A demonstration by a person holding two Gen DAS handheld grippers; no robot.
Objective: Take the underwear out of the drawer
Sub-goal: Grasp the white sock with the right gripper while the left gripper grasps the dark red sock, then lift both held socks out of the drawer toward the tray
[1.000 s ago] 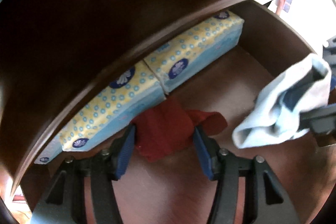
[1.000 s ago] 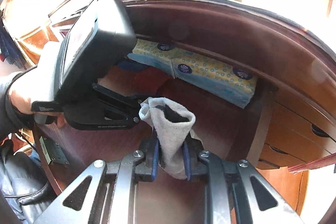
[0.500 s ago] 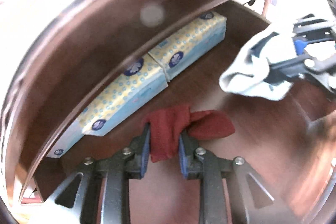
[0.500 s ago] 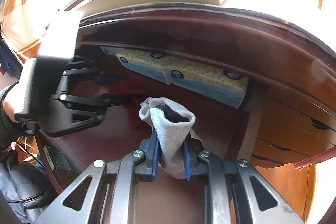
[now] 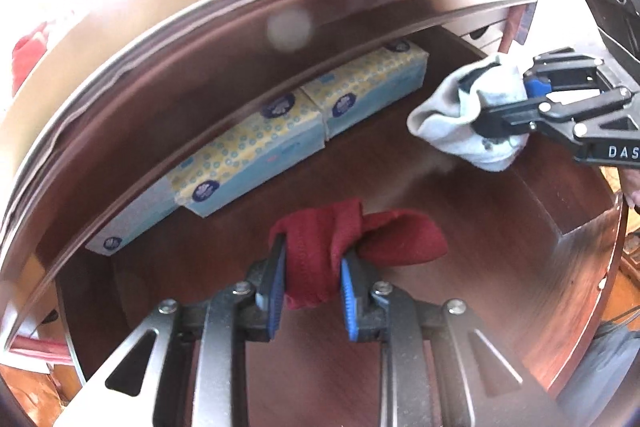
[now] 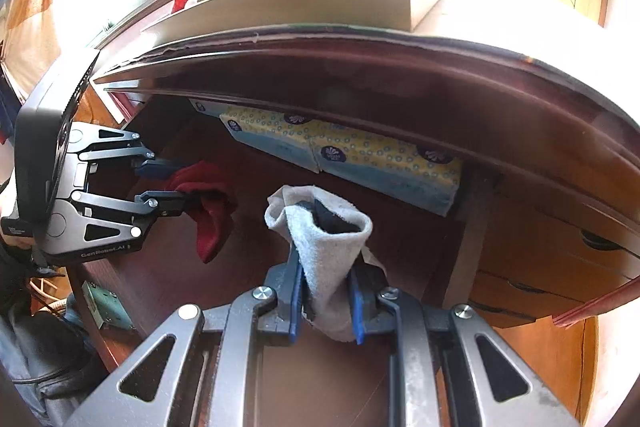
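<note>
The left gripper [image 5: 313, 279] pinched a dark red knitted garment [image 5: 352, 239] above the brown wooden drawer [image 5: 500, 247] floor; the right gripper [image 6: 326, 297] pinched a pale grey cloth piece [image 6: 324, 251]. Lifting both straight up, clear of the drawer front, seemed wisest.

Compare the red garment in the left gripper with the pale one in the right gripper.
Colour: the red garment is dark red all over; the pale garment is light grey with a dark inside.
Shape: the red one has a lobe hanging off to one side; the pale one stands up like an open tube.
Both are soft cloth pinched between blue pads, over the open drawer.
</note>
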